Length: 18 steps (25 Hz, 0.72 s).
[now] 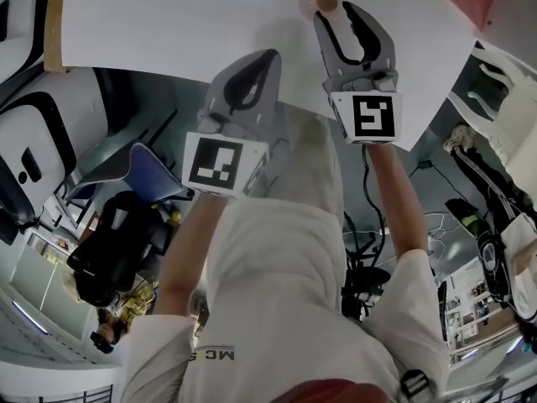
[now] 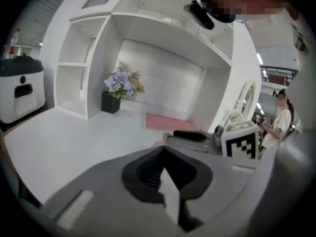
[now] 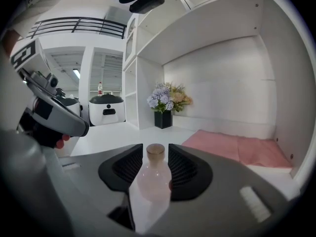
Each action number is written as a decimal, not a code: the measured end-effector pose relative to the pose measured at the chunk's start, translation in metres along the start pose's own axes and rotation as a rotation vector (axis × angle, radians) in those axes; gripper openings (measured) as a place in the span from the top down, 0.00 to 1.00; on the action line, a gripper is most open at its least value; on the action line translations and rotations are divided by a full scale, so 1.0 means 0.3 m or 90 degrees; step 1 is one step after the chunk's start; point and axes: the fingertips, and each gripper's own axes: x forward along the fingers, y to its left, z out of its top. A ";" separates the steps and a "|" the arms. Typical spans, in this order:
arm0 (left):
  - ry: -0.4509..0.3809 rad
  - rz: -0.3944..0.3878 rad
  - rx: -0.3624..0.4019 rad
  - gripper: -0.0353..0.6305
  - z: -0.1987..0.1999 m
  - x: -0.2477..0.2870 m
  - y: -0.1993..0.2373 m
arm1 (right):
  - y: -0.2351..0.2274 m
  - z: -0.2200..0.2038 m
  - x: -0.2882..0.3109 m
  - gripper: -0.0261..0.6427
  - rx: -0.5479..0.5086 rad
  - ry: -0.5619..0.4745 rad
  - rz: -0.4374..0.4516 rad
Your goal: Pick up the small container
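The small container (image 3: 154, 181) is a pale pink glass bottle with a cork stopper, standing upright on the white table (image 1: 168, 15). In the head view its cork top (image 1: 325, 2) shows at the far tips of my right gripper (image 1: 338, 11). In the right gripper view the bottle stands between the spread jaws of my right gripper (image 3: 155, 149), and I see no pad pressing on it. My left gripper (image 1: 267, 57) hangs over the table's near edge, left of the right one. Its jaws (image 2: 163, 151) are shut, with nothing between them.
A white shelf unit rises behind the table. In it stand a black vase of flowers (image 3: 165, 113) and a pink mat (image 3: 237, 149). A white machine (image 3: 107, 111) stands beyond the table. A person (image 2: 282, 117) stands far off at the right.
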 end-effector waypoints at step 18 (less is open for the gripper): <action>0.023 -0.005 -0.011 0.94 -0.089 0.037 0.029 | -0.002 -0.066 0.087 0.76 -0.040 -0.012 -0.007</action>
